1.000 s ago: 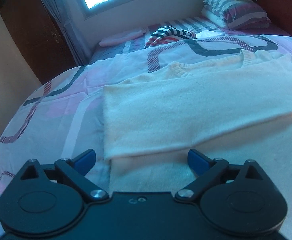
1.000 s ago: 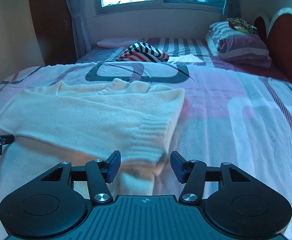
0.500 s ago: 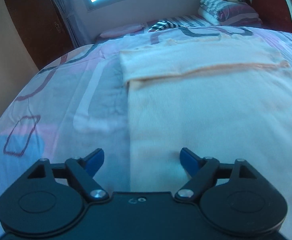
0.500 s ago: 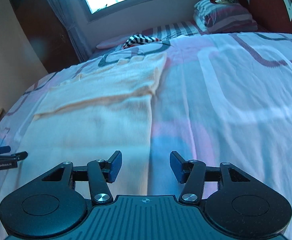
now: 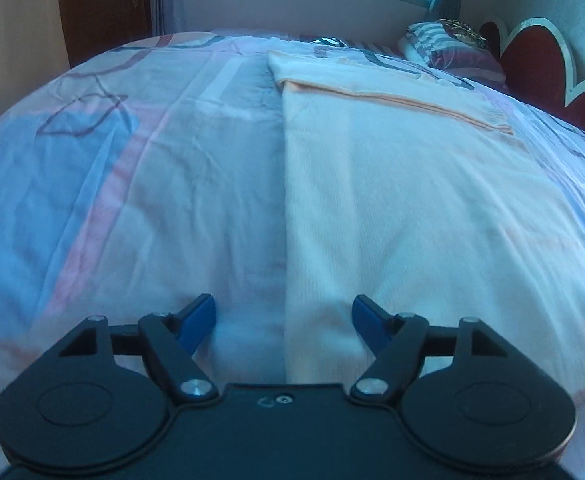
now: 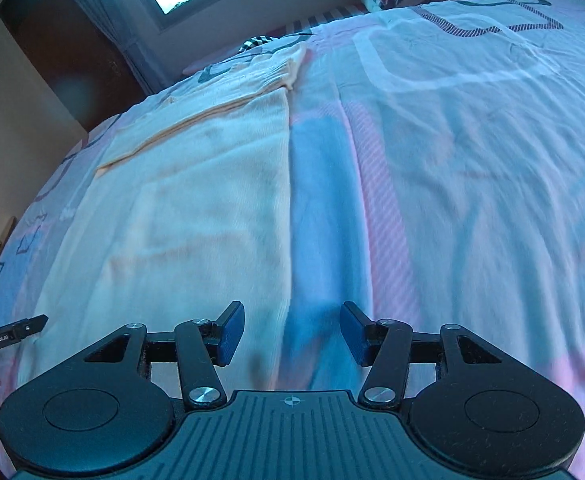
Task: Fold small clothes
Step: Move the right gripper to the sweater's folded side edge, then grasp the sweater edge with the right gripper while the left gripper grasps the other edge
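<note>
jaws wide over sweater [image 5: 412, 208] edges

The cream sweater [image 5: 412, 184] is a soft, matt knit with fine ribbing, lying on a thin, smooth, creased cotton bedsheet [image 5: 132, 184]. Both the left gripper [image 5: 283, 322] and the right gripper [image 6: 292, 334] are matt black plastic with blue rubbery pads and shiny metal screws. Beyond the sweater, the headboard [image 5: 540, 64] looks like glossy wood.

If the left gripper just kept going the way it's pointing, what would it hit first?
Most likely the left side edge of the cream sweater, which runs right between the open jaws of the left gripper, with the bedsheet beneath it. Depth is hard to judge through the fisheye.
</note>
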{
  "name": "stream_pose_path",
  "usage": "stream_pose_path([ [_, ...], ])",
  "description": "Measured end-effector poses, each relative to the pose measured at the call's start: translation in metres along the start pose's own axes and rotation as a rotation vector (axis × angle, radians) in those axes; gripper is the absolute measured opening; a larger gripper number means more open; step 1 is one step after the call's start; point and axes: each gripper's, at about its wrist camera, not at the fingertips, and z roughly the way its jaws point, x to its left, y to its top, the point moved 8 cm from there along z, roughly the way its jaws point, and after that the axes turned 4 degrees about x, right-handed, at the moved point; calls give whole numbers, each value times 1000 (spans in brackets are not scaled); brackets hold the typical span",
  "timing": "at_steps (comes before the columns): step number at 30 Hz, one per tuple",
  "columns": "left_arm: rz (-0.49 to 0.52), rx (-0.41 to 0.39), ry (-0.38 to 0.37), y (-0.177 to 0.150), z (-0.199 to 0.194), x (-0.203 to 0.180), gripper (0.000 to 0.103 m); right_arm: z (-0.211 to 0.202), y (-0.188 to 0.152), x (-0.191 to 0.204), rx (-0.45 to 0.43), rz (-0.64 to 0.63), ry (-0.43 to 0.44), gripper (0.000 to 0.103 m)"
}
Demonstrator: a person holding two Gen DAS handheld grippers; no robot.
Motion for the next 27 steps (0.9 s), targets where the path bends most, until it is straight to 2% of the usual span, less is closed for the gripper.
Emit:
stream_pose_path([
  [6,-54,26,-98,-29,-21,6,68,-14,-26,3,-12,70,53,54],
  [9,-106,24,-186,-35,-28,7,62,-21,-34,5,-12,114,102,54],
  [10,-128,24,-225,-35,-29,7,52,-22,-36,6,-13,124,116,51],
  [11,-168,24,-269,-34,-27,10,44,-23,-35,6,-10,136,126,41],
  [13,-244,20,-333,-30,-20,16,43,-22,-34,3,-10,165,137,36],
  [15,-294,22,-373,-25,-12,20,45,-19,-32,1,-12,197,166,36],
  [17,-306,38,-411,-21,-7,19,48,-15,-29,3,2,205,206,36],
  [20,-311,70,-475,-20,-5,14,47,-9,-26,6,20,192,218,34],
  [21,-311,76,-498,-22,-6,12,47,-8,-25,8,24,185,225,29],
  [22,-300,80,-509,-25,-6,9,45,-6,-26,9,36,177,231,15],
  [23,-281,79,-506,-28,-7,6,40,-3,-29,10,56,172,228,6],
  [24,-262,73,-496,-30,-7,4,34,-2,-30,10,60,161,217,5],
  [25,-247,71,-490,-31,-7,4,4,-4,-31,11,52,140,212,3],
  [27,-240,31,-479,-28,-13,5,2,-13,-26,12,14,122,207,3],
])
